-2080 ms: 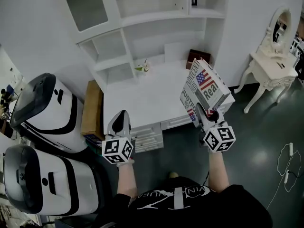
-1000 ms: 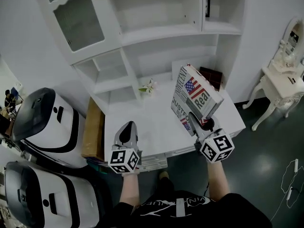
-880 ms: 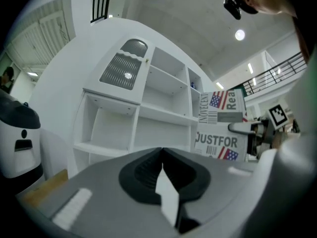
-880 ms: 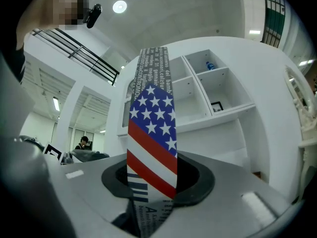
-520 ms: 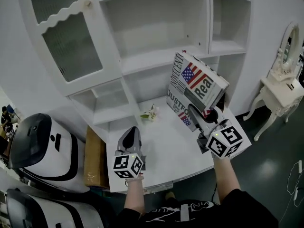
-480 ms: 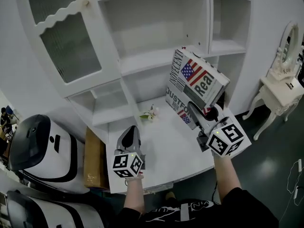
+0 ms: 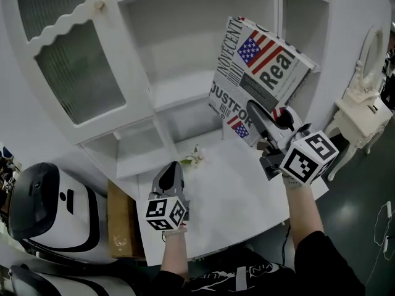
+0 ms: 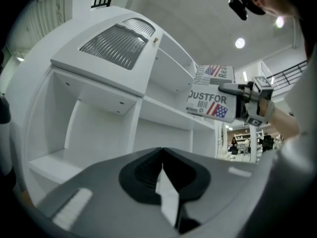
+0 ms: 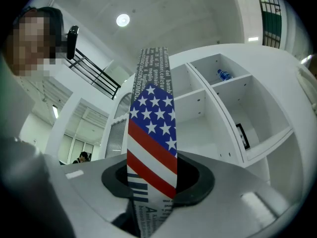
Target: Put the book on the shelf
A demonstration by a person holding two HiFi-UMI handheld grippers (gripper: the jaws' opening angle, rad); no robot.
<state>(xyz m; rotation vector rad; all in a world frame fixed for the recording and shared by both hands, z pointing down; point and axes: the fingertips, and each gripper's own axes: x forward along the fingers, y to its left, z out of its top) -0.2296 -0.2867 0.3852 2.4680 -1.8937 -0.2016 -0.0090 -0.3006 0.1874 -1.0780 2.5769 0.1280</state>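
Note:
The book has a newspaper-print cover with a stars-and-stripes flag. My right gripper is shut on its lower edge and holds it high and tilted in front of the white shelf unit. In the right gripper view the book stands edge-on between the jaws of the right gripper, with open shelf compartments behind it. My left gripper is shut and empty, level over the white desk top. From the left gripper view the book shows up at the right, beside the shelf boards.
A glass-fronted cabinet door is at the upper left of the shelf unit. A small flower stands at the back of the desk. White and black machines and a cardboard box sit left; a dressing table right.
Both grippers have moved in toward the shelf unit. The right one has risen with the book, from just above the desk to the height of the upper open shelf.

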